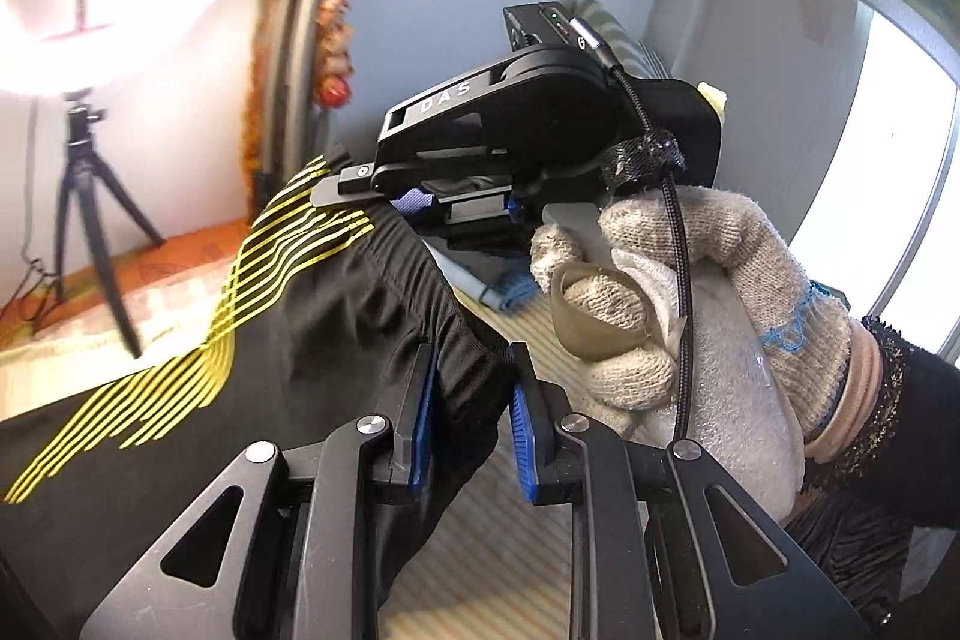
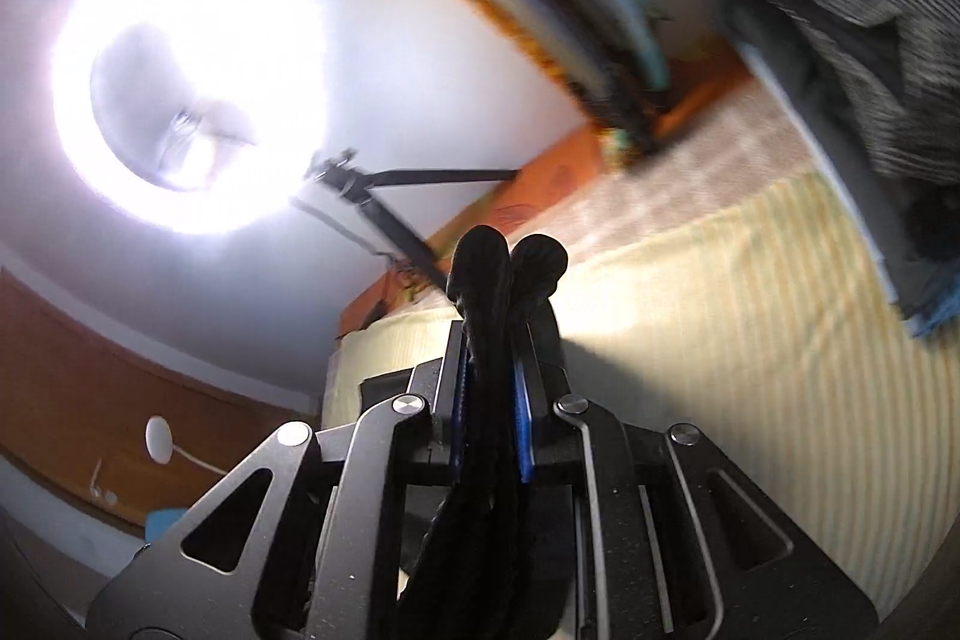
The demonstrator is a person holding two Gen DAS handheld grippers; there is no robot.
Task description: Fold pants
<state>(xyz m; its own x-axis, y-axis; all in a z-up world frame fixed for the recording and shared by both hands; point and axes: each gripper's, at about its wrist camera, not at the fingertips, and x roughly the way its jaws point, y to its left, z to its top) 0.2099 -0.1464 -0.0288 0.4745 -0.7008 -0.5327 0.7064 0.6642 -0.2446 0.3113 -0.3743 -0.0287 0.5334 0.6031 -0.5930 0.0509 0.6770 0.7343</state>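
The pants (image 1: 288, 316) are black with yellow stripes and hang lifted above the bed. My left gripper (image 1: 471, 370) is shut on their gathered waistband, which passes between the blue pads. My right gripper (image 1: 354, 187) shows in the left wrist view just beyond, held by a gloved hand (image 1: 672, 292), and pinches the same waistband further along. In the right wrist view my right gripper (image 2: 495, 334) is shut on a bunched fold of the black pants (image 2: 510, 262) that sticks out past the fingertips.
A bed with a yellow striped sheet (image 2: 720, 340) lies below. A pile of folded grey and blue clothes (image 2: 852, 58) sits at its far side. A ring light on a black tripod (image 1: 84, 196) stands near the wall. A bright window (image 1: 888, 148) is at the right.
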